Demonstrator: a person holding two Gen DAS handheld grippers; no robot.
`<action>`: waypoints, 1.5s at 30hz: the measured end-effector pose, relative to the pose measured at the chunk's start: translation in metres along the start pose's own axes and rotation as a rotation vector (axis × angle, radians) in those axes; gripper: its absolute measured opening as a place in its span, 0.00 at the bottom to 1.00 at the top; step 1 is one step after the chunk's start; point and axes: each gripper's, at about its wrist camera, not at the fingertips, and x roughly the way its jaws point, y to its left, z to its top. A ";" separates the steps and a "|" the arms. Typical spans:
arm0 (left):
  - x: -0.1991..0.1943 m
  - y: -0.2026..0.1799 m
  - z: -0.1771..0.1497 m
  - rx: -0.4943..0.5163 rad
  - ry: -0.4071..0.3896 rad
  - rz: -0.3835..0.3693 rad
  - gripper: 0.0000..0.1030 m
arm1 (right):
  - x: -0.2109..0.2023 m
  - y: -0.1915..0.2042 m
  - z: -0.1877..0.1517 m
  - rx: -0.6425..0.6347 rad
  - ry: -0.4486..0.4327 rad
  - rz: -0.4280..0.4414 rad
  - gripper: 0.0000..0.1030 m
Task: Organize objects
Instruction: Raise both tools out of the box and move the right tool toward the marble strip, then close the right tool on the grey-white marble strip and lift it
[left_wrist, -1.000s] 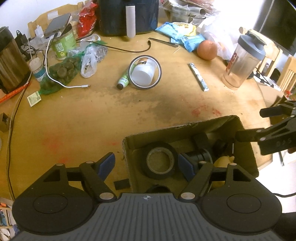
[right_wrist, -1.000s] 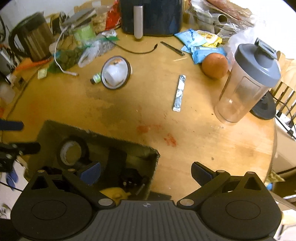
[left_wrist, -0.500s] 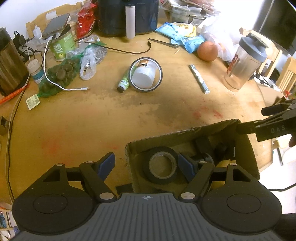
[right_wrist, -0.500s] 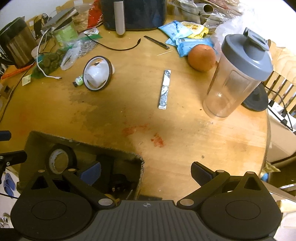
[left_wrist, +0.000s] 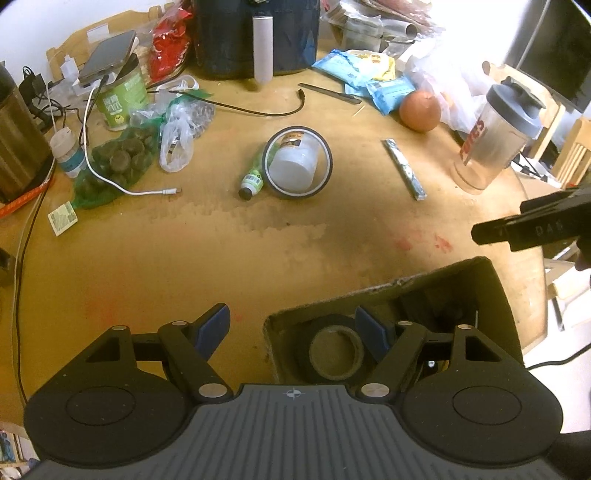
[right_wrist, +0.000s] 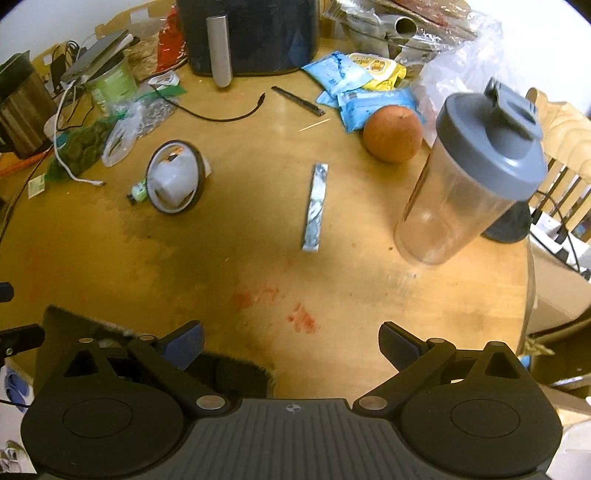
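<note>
Both pairs of my jaws are standing open with nothing between them.

Left wrist view: my left gripper is hanging at the bottom of the frame, straddling the near left corner of the box at lower right. A black tape roll is lying flat inside the box, with darker items I cannot make out behind it. At centre frame a second tape ring is lying around a white jar, a small green bottle touching it on the left. A foil stick is lying right of centre, with an orange and a shaker at upper right. My right gripper is poking in at the right edge.

Right wrist view: my right gripper is hovering over bare table, the box at lower left. Ahead, at centre frame, is the foil stick.

I judge that I am between picks, reaching out for another loose item. Next, I should be lining up across the stick's narrow width, coming down, then closing.
</note>
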 end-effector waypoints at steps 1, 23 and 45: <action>0.001 0.001 0.001 0.001 0.001 -0.001 0.72 | 0.001 0.000 0.003 -0.003 0.000 -0.005 0.97; 0.021 0.026 0.024 0.003 0.023 -0.021 0.72 | 0.038 0.011 0.043 -0.052 0.001 0.031 1.00; 0.031 0.049 0.029 -0.068 0.042 -0.030 0.72 | 0.146 -0.012 0.092 0.014 0.032 -0.031 1.00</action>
